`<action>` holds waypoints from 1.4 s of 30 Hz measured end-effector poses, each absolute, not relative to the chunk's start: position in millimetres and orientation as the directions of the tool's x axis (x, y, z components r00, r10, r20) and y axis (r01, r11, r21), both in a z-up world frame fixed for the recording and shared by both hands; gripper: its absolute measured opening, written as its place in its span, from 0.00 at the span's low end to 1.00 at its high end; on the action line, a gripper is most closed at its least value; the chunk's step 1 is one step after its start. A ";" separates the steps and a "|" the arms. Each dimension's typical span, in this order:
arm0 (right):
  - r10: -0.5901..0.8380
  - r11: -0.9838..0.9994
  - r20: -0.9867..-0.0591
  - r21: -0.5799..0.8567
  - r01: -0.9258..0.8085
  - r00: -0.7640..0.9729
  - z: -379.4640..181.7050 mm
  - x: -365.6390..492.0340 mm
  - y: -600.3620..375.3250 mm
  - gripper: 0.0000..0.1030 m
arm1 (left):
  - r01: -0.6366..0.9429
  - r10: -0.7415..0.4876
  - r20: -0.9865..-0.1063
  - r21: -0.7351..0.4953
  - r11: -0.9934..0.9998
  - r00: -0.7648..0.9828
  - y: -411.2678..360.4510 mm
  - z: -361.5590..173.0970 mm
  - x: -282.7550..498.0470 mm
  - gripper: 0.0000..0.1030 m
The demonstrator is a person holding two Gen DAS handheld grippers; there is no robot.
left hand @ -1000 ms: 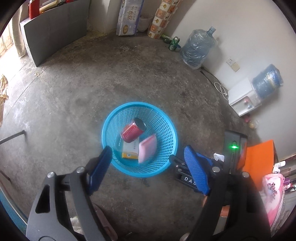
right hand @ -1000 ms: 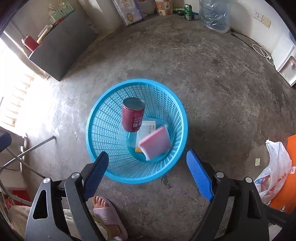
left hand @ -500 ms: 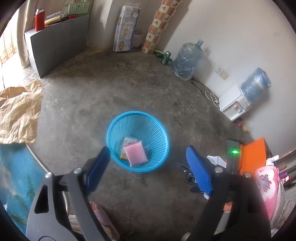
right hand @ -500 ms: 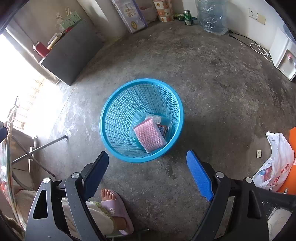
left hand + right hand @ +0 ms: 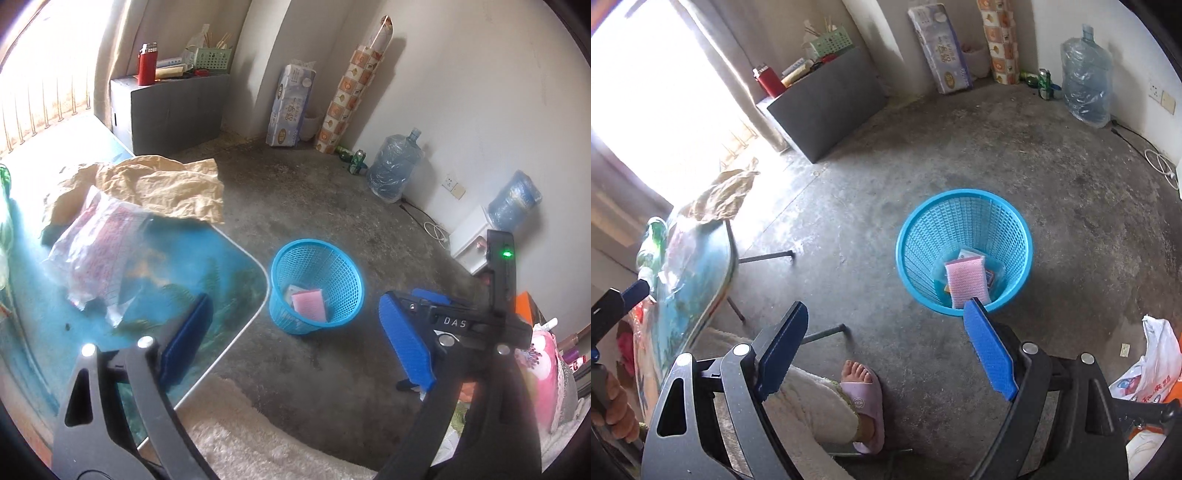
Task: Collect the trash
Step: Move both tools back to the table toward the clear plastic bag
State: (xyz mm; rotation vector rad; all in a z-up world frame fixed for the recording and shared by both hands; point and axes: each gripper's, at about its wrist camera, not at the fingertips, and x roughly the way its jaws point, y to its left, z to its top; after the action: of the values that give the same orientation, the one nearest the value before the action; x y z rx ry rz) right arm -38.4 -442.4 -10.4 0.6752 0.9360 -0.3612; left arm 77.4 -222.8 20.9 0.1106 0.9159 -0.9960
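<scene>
Change since earlier: both grippers have pulled up and back from the blue basket point(image 5: 317, 286); the red can seen a second ago is no longer visible in it, and the left view now takes in the tabletop point(image 5: 229, 258).
Left gripper point(image 5: 295, 343): fingers spread wide, holding nothing, hanging over the near right corner of the tabletop.
Right gripper point(image 5: 886, 347): fingers spread wide too, empty, above the concrete floor point(image 5: 960, 147) with the basket just beyond its right finger.
Next trash: a crumpled clear plastic bag point(image 5: 99, 254) with red print lies on the tabletop, left of and beyond the left fingers; crumpled brown paper point(image 5: 155, 188) lies farther back, hanging over the far edge.
Handling, bag: probably very light, limp and slippery; a pinch on a bunched fold near its middle should hold better than a loose edge.
Handling, paper: likely light but springy; take a thick crease.
Basket contents: a pink sponge point(image 5: 966, 282) on top of a flat packet.
Also near: a green bottle point(image 5: 652, 243) at the tabletop's left edge.
</scene>
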 end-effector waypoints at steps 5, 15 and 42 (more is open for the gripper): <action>0.061 0.817 -0.792 0.390 0.426 0.607 29.4 -7.3 -399.1 0.81 | 0.705 -0.656 -0.684 -0.291 0.647 0.319 -149.6 25.7 81.8 0.87; 0.237 0.868 -0.763 0.444 0.221 0.601 61.2 83.3 -316.6 0.81 | 0.493 -0.563 -0.681 -0.327 0.806 0.469 -25.5 0.6 97.2 0.87; 0.134 0.961 -0.894 0.222 0.163 0.427 8.9 228.7 -244.0 0.38 | 0.428 -0.552 -0.651 -0.360 0.829 0.522 40.2 -12.7 101.1 0.87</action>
State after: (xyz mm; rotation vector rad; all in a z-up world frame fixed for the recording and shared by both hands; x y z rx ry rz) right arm 228.7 -244.0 8.9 0.2938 1.1338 -0.0181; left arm 101.2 40.2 -12.7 -0.1622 0.8363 -0.5899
